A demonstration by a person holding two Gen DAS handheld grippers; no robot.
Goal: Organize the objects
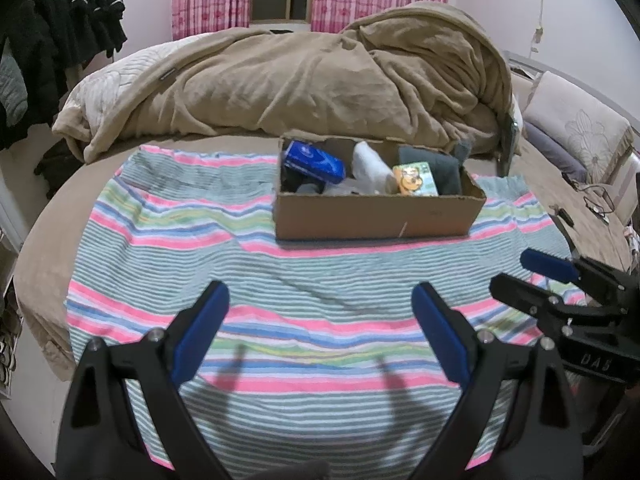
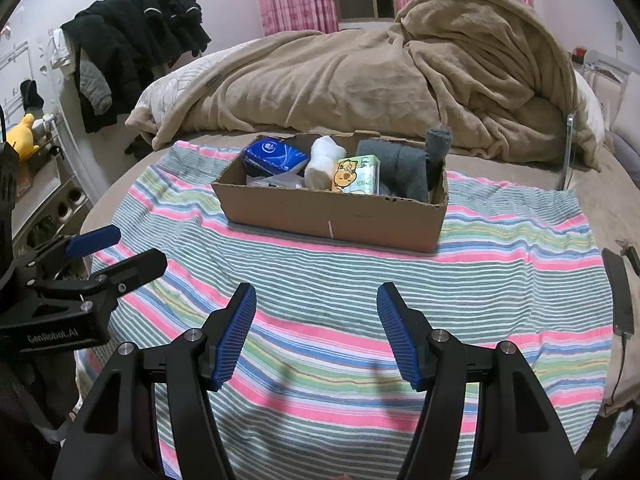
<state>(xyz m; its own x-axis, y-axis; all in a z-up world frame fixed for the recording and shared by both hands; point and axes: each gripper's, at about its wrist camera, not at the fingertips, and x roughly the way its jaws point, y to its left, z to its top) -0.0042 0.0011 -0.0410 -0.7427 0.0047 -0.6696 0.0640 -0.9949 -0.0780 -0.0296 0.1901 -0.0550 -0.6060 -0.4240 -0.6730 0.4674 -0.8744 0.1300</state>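
A cardboard box [image 1: 376, 216] [image 2: 332, 220] stands on a striped towel [image 1: 280, 280] [image 2: 500, 240] on the bed. It holds a blue pack [image 1: 314, 162] [image 2: 274, 154], a rolled white sock [image 1: 372, 166] [image 2: 322, 162], a green and yellow tissue pack [image 1: 414, 179] [image 2: 356, 175] and grey cloth [image 1: 440, 170] [image 2: 408, 168]. My left gripper [image 1: 320, 300] [image 2: 120, 248] is open and empty above the towel, short of the box. My right gripper [image 2: 316, 304] [image 1: 516, 270] is open and empty beside it.
A heaped tan blanket [image 1: 320, 76] [image 2: 380, 76] lies behind the box. Black clothes [image 1: 60, 32] [image 2: 136, 40] hang at the left. A pillow [image 1: 576, 128] and cables [image 1: 592, 200] lie at the right. A phone [image 2: 620, 292] lies by the towel's right edge.
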